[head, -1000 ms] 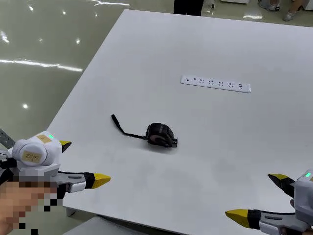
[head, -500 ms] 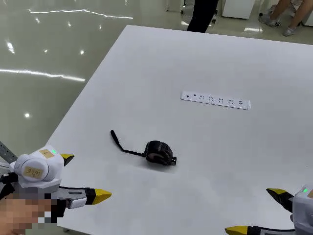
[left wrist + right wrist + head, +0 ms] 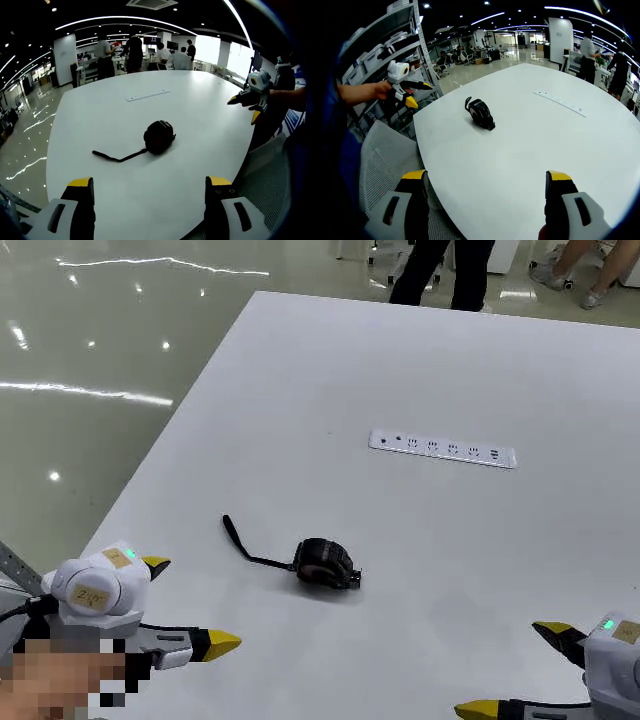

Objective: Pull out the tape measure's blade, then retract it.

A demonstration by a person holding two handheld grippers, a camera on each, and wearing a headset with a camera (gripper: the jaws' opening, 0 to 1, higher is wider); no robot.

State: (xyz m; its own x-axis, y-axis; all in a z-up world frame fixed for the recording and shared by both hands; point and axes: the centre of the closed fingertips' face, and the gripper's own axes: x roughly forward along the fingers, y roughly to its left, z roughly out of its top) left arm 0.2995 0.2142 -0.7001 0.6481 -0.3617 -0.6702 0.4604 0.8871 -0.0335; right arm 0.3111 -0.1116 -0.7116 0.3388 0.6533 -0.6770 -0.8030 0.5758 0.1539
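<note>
Lying around: white power strip (image 3: 442, 449) flat on white table (image 3: 520, 360), well beyond tape measure (image 3: 325, 562), toward far edge; people (image 3: 440, 265) standing past that edge; mesh chair (image 3: 385, 155) by near edge.
Tape measure: black case mid-table, nearer L edge; black strap (image 3: 240, 543) trails off to its L; blade looks fully in.
Between: bare tabletop btwn both grippers & case.
L gripper (image 3: 190, 603): near edge, apart from case; jaws wide, holding nothing.
R gripper (image 3: 509, 668): near edge, well apart from case; jaws wide, touching nothing.
</note>
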